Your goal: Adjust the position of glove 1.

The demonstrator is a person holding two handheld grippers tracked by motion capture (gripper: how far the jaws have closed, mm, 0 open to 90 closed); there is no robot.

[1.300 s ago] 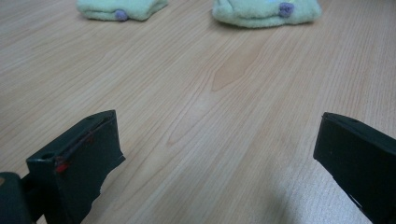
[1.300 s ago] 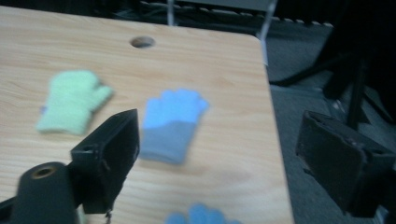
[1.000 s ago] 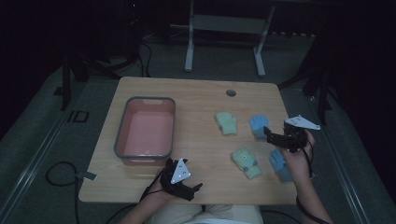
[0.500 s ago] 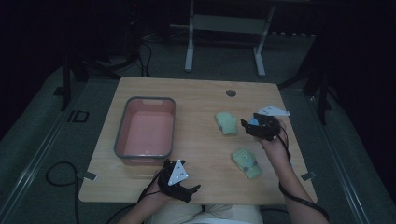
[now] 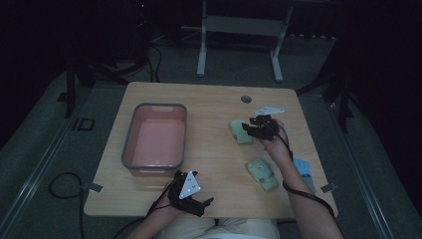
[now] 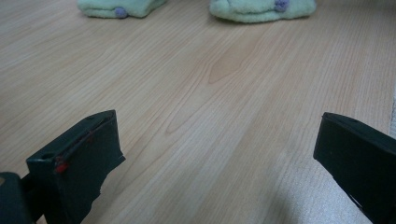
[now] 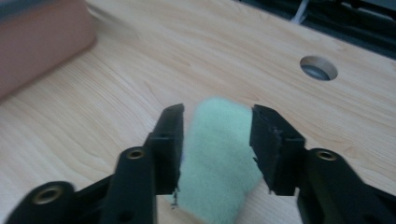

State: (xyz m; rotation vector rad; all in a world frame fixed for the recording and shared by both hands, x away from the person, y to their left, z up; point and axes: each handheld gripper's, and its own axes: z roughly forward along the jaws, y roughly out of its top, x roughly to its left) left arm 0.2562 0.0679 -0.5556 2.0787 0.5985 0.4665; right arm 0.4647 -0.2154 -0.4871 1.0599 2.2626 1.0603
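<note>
A pale green plush toy (image 5: 239,133) lies on the wooden table, right of centre. My right gripper (image 5: 251,128) is low over its right end. In the right gripper view the jaws of the right gripper (image 7: 217,114) stand open on either side of the green toy (image 7: 219,149), close to its flanks, and the toy rests on the table. A second green toy (image 5: 262,173) lies nearer the front, and a blue toy (image 5: 303,172) by the right forearm. My left gripper (image 5: 201,205) rests at the front edge, and its jaws (image 6: 219,135) are wide open over bare wood.
A grey-rimmed pink tray (image 5: 155,107) stands at the left; its wall (image 7: 42,42) is in the right gripper view. A cable hole (image 5: 246,99) is at the back. Two green toys (image 6: 121,7) (image 6: 261,9) lie far ahead of the left gripper.
My right gripper has swung from the right side of the table leftward, past the blue toys, onto the back green toy. The left gripper has stayed put.
</note>
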